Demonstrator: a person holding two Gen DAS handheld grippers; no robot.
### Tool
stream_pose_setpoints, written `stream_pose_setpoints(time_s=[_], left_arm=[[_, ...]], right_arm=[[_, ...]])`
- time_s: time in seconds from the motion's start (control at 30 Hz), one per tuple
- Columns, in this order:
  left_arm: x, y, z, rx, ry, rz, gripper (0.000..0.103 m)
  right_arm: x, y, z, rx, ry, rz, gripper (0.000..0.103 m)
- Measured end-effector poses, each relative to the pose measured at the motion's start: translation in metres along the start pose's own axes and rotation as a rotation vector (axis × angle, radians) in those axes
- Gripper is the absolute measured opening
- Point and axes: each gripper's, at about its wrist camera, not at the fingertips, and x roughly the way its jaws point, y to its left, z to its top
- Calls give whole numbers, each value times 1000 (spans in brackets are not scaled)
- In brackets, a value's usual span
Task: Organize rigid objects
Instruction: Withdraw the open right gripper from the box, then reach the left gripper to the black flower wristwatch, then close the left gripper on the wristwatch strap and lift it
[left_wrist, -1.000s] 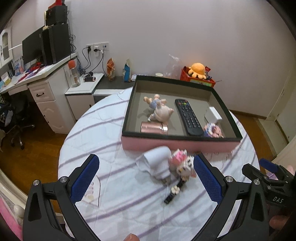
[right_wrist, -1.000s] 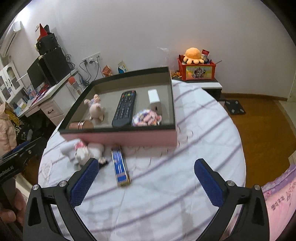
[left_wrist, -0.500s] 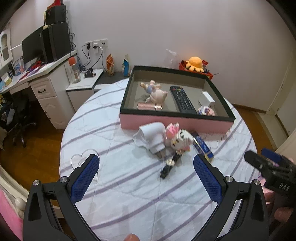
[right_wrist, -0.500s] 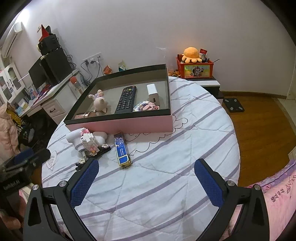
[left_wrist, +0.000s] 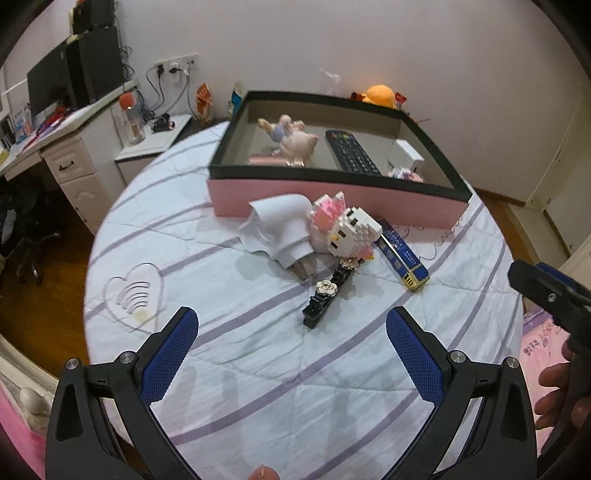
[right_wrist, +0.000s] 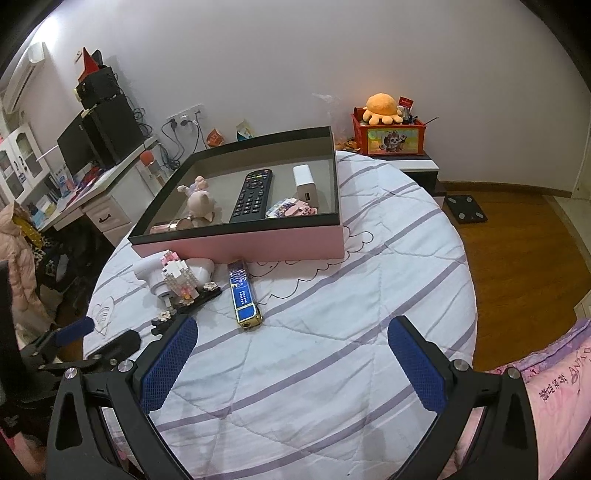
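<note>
A pink box (left_wrist: 332, 201) (right_wrist: 240, 245) with a black rim stands at the far side of the round table. It holds a remote (left_wrist: 351, 155) (right_wrist: 253, 195), a pink figurine (left_wrist: 291, 138), a white block (right_wrist: 304, 182) and small pieces. In front of it lie a white charger (left_wrist: 286, 229), a pink-white brick cat (left_wrist: 347, 229) (right_wrist: 177, 275), a black flowered hair clip (left_wrist: 327, 295) and a blue lighter (left_wrist: 404, 254) (right_wrist: 243, 295). My left gripper (left_wrist: 291, 354) and my right gripper (right_wrist: 291, 358) are open and empty, held back above the table's near part.
The table (right_wrist: 332, 332) has a white cloth with purple stripes. A desk with a monitor (left_wrist: 48, 85) stands at the left. A red toy box with an orange plush (right_wrist: 388, 125) stands behind the table. Pink bedding (right_wrist: 554, 376) lies at the right.
Both grippers have pulled back from the box, so more of the table and the loose items show. Nothing on the table has moved.
</note>
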Motion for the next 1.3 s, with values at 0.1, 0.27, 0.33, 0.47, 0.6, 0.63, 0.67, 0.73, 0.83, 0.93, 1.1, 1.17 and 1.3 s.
stream_pose_setpoints(time_s=[0.1,0.27,0.33,0.47,0.6,0.63,0.67,0.73,0.83,0.93,1.1,1.17,1.3], left_arm=[[17,-3,3,6,26,-8,103],[48,-4,7,15,73,-16,101],[60,-4,8,14,93,-17,96],[65,-8,11,34,76,5,87],[65,-9,14,39,71,-4,72],[64,-10,14,43,68,-6,65],[64,-11,15,46,66,-4,54],[61,-11,14,47,65,-12,41],[59,-9,12,34,71,-40,33],[58,-7,12,30,76,-60,31],[55,-15,11,46,87,-92,24],[57,-18,10,60,92,-77,26],[59,-23,16,73,88,-88,51]], right_arm=[[4,-3,1,3,8,-4,103],[12,-5,4,4,21,-12,103],[15,-6,5,5,26,-15,103],[20,-8,7,5,36,-22,103],[24,-7,9,5,41,-24,103],[24,-6,10,3,40,-23,103],[25,-6,10,0,41,-22,103],[24,-4,11,-6,40,-20,103],[24,-1,10,-12,39,-15,103],[21,0,10,-16,36,-13,103],[15,-2,10,-14,24,-17,103],[14,-4,10,-9,21,-21,103],[12,-6,10,-7,20,-24,103]])
